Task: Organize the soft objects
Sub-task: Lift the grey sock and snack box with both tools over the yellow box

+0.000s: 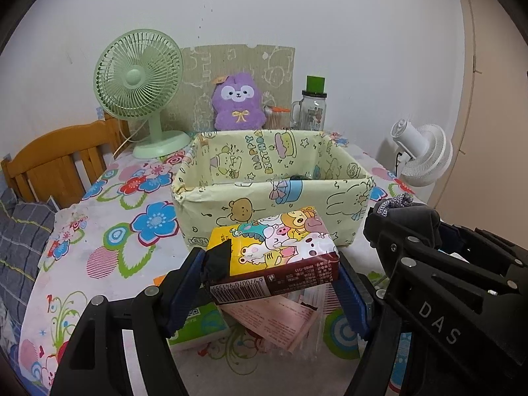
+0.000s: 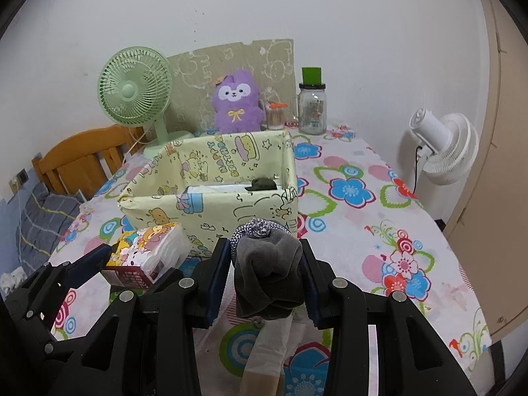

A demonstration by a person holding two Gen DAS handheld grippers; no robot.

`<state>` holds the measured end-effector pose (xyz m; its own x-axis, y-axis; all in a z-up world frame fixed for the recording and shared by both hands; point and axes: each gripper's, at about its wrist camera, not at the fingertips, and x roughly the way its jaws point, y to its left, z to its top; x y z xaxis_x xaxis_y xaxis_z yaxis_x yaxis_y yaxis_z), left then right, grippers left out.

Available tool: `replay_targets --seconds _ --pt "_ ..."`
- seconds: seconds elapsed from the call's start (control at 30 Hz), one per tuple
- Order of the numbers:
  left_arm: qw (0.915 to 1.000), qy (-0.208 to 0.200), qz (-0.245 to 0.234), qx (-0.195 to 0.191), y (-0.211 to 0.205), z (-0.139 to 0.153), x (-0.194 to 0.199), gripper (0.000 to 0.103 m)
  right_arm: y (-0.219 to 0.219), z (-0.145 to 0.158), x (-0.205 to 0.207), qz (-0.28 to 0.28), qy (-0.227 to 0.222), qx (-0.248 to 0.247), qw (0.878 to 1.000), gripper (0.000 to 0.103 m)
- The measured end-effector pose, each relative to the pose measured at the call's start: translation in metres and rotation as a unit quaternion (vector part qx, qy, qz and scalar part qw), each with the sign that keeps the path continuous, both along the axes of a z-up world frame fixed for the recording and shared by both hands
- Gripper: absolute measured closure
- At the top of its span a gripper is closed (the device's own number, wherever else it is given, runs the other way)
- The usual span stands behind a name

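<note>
While both hands carry their loads toward the paper-covered box, the left gripper pinches a cartoon-printed tissue pack across its width, with the pack hanging in the air just before the box's near wall, at about 6 o'clock from it. On the table under the pack lie a green-white tissue pack and a pink packet, not yet collected. More to the right, the right gripper presses its pads on a rolled grey sock bundle, which also hangs before the box's near wall. Inside the box there is already something white and a small dark thing, maybe another sock; the view is too poor to say.

The risks I see: the soft pack can bend and slip out if the squeeze is weak, and the two grippers are very near, so they could knock together over the box. A low approach could also push the light box away, toward 12 o'clock.
</note>
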<state>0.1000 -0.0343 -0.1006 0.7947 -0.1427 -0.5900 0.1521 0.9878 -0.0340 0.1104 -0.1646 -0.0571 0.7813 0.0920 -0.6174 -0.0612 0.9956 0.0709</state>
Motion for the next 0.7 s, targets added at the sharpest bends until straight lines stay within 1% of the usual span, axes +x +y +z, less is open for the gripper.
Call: replay_targets --seconds 0.33,0.7 --pt "0.9998 -0.017 0.001 -0.005 0.003 0.015 -0.011 0.026 0.004 0.016 -0.010 0.005 -0.020 -0.005 1.000 0.059" --pt "0.9994 -0.033 -0.002 0.002 0.002 0.029 -0.017 0.026 0.008 0.031 -0.014 0.018 -0.036 -0.010 0.999 0.059"
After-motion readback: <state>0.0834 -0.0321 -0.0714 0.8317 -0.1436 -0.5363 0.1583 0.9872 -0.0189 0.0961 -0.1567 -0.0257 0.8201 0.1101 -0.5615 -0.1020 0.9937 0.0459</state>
